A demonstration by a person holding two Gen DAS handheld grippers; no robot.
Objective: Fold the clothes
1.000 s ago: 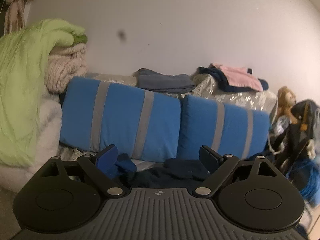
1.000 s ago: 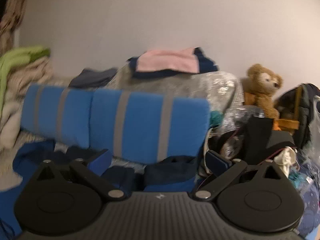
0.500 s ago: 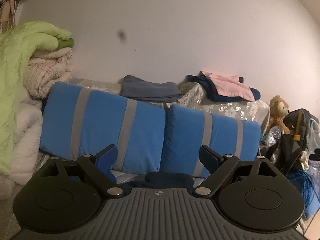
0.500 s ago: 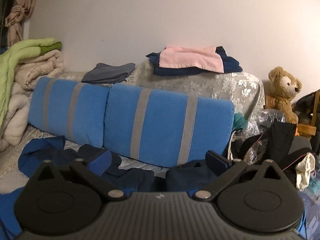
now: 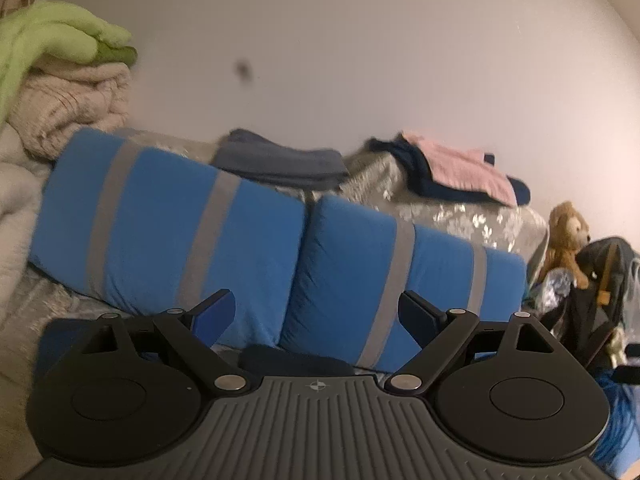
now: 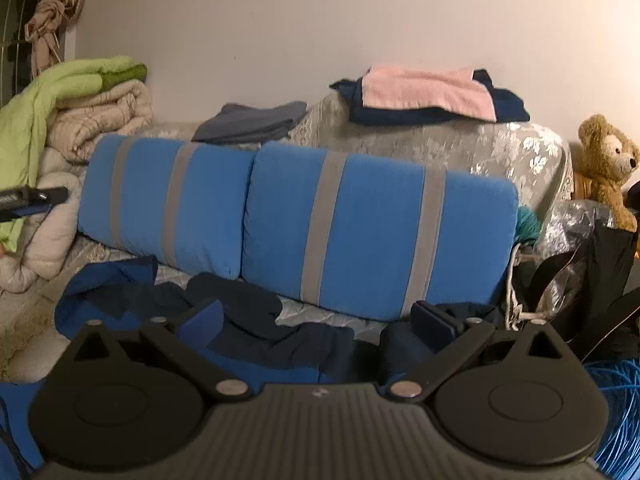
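A crumpled blue and navy garment [image 6: 256,320] lies on the sofa seat in front of two blue cushions. My right gripper [image 6: 318,318] hangs open above it, with nothing between its fingers. In the left wrist view only a dark fold of the garment [image 5: 296,362] shows, just over the gripper body. My left gripper [image 5: 316,312] is open and empty, facing the cushions. On the sofa back lie a folded grey garment [image 6: 252,122] and a pink one on navy [image 6: 426,94]. The tip of the left gripper [image 6: 32,199] shows at the left edge of the right wrist view.
Two blue cushions with grey stripes [image 6: 296,224] lean on the sofa back. Folded green and beige quilts [image 6: 72,112] are piled at the left. A teddy bear [image 6: 606,164], dark bags [image 6: 592,280] and a blue cable [image 6: 618,408] crowd the right end.
Both grippers have pulled back and up from the sofa, so the cushions look smaller and more of the garment shows. Both stayed open.
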